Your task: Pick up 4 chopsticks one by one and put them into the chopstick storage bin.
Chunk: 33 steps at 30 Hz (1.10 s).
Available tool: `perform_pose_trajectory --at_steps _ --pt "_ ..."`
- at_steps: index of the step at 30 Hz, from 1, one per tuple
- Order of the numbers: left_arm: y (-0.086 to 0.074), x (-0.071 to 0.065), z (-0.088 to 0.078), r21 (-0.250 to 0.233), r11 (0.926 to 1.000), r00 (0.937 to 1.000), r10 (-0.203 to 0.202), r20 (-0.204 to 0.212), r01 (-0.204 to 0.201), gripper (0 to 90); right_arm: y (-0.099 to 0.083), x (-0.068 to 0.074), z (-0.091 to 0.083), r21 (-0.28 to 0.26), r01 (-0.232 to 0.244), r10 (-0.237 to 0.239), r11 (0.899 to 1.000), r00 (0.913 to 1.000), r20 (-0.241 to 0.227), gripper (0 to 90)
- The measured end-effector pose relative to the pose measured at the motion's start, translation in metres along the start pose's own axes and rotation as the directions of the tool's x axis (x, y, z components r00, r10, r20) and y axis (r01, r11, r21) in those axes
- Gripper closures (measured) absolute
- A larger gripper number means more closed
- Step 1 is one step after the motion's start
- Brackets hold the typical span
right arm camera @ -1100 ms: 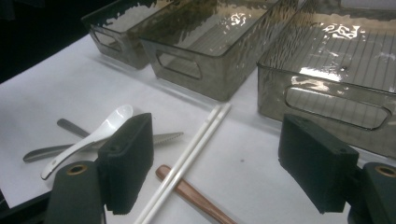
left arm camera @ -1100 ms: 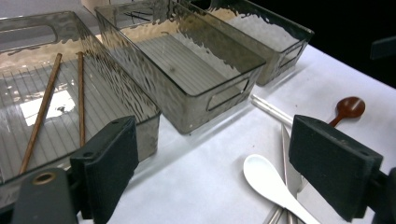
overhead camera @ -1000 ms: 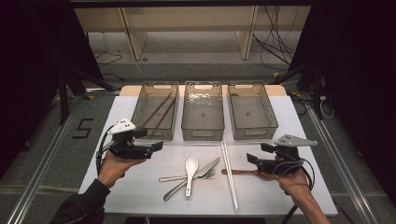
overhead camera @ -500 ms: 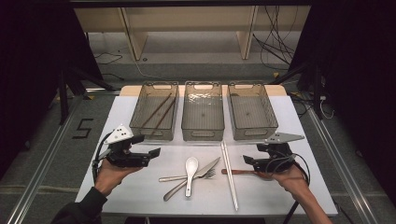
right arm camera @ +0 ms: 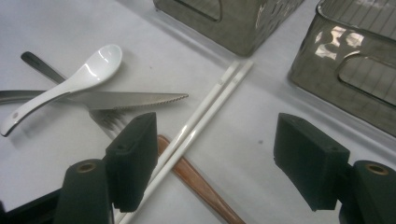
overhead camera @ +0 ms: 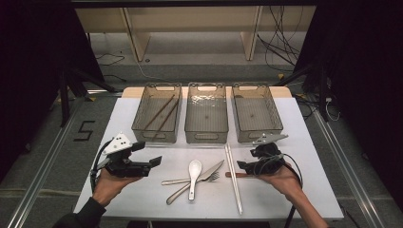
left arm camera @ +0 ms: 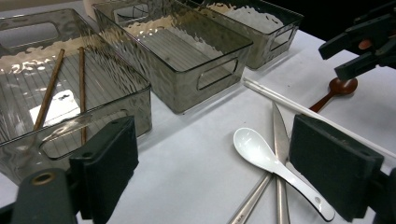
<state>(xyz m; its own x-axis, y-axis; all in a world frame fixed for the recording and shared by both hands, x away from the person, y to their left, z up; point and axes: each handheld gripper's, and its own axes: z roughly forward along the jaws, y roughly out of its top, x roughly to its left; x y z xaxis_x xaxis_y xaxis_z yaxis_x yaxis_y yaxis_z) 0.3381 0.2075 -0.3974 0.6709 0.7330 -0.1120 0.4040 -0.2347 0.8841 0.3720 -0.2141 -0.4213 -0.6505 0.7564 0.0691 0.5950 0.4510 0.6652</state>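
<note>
Claws (overhead camera: pixel 151 163) (overhead camera: pixel 243 167) both apart, three bins (overhead camera: pixel 206 89), two brown chopsticks (overhead camera: pixel 161 114), one white spoon (overhead camera: pixel 193 172)

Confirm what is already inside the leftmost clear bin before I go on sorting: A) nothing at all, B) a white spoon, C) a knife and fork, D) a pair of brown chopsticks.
D: the pair of brown chopsticks lies slantwise on the floor of the leftmost bin, also seen in the left gripper view, while the white spoon, knife and fork lie on the table.

Wooden spoon (overhead camera: pixel 234 175) partly under tool (overhead camera: pixel 247 167)
</note>
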Motion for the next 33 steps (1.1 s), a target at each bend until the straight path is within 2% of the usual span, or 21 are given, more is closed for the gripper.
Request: perform_pose_trajectory --at_steps 9,17,33 --pt "-0.003 -0.004 -0.003 -0.001 1.0 0.9999 0.01 0.003 -0.01 15.1 0.005 0.005 0.012 0.051 0.0 0.0 0.999 1.0 0.005 32.2" --pt "-0.006 -0.003 -0.004 -0.007 0.9999 0.9999 0.013 -0.004 -0.013 15.1 0.007 0.009 0.02 0.085 0.005 -0.005 0.996 1.0 0.007 32.4" --pt "-0.009 -0.002 -0.001 0.001 0.9998 0.9997 0.022 -0.006 -0.022 15.1 0.009 0.01 0.037 0.188 -0.004 -0.005 0.982 0.9988 0.048 34.9"
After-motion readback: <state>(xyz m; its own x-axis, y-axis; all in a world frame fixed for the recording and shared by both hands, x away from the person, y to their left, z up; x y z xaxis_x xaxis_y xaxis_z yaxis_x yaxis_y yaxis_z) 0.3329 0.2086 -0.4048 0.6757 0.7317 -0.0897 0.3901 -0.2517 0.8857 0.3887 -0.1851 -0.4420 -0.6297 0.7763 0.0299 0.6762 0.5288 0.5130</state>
